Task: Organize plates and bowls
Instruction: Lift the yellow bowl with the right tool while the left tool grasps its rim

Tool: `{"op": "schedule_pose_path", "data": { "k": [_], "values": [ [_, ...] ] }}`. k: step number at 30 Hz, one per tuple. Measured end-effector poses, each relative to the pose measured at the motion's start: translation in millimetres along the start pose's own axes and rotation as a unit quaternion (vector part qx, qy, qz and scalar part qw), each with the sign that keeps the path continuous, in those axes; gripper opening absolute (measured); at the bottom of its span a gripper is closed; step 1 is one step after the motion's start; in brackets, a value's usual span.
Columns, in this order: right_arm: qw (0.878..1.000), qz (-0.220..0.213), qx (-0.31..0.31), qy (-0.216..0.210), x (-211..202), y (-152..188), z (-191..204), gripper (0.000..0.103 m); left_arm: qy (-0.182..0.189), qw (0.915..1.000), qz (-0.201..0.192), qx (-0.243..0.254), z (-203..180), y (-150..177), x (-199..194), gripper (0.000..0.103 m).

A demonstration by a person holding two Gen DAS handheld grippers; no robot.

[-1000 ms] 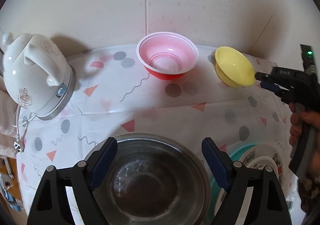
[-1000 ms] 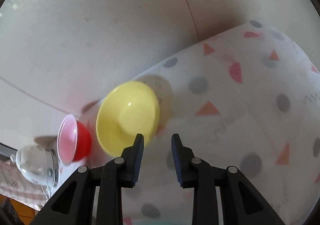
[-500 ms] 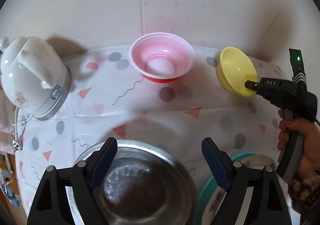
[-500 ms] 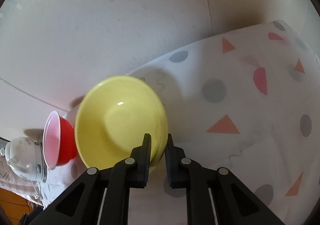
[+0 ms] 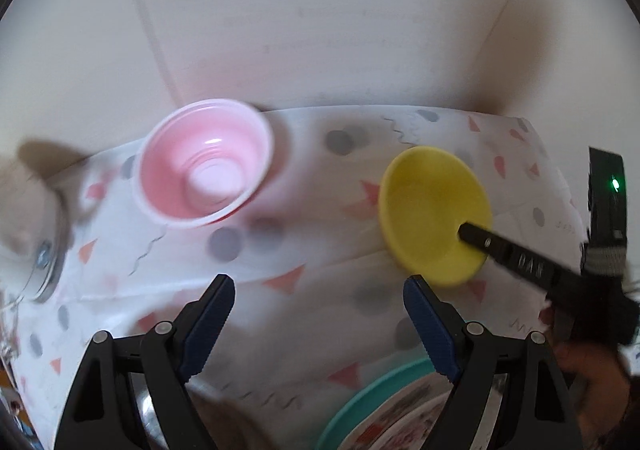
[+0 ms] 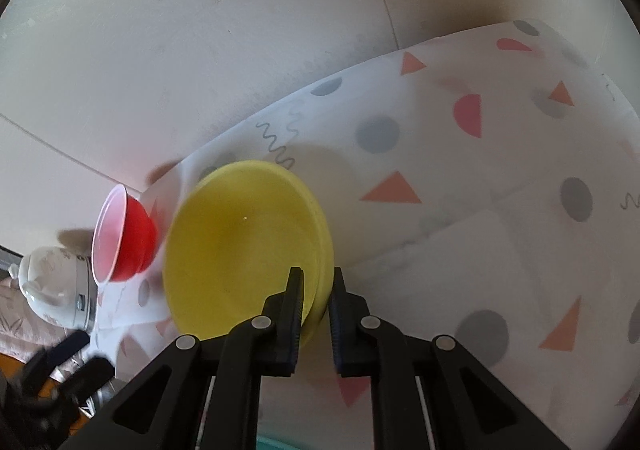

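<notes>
My right gripper (image 6: 316, 282) is shut on the rim of the yellow bowl (image 6: 244, 250) and holds it tilted above the patterned cloth; in the left wrist view the yellow bowl (image 5: 430, 209) hangs at the right on the right gripper (image 5: 464, 234). A red bowl with a pink inside (image 5: 204, 165) stands at the back of the table, also in the right wrist view (image 6: 124, 238). My left gripper (image 5: 320, 314) is open and empty above the cloth. A teal plate (image 5: 368, 398) with a patterned plate in it lies at the lower right.
A white electric kettle (image 6: 52, 282) stands at the left of the table. The rim of a steel bowl (image 5: 148, 410) shows under the left gripper. A wall rises right behind the cloth-covered table (image 6: 480, 209).
My right gripper closed on the yellow bowl's rim and lifted it off the cloth. My left gripper rose and moved forward, so the steel bowl has slid almost out of view.
</notes>
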State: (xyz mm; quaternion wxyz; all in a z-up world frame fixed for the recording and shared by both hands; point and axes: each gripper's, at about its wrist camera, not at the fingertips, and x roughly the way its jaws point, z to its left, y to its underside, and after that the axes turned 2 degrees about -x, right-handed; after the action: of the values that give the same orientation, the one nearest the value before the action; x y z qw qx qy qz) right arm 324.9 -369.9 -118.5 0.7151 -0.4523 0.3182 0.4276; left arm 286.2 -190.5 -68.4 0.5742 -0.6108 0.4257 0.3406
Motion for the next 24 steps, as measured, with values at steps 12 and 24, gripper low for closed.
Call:
{"op": "schedule_pose_path", "data": {
  "k": [12, 24],
  "values": [
    [1.0, -0.004, 0.01, -0.007, -6, 10, -14, 0.012, 0.014, 0.9986, 0.013, 0.048, -41, -33, 44, 0.062],
    [1.0, -0.007, 0.012, -0.007, -5, 9, -18, 0.012, 0.014, 0.9974, 0.035, 0.061, -48, -36, 63, 0.033]
  ]
}}
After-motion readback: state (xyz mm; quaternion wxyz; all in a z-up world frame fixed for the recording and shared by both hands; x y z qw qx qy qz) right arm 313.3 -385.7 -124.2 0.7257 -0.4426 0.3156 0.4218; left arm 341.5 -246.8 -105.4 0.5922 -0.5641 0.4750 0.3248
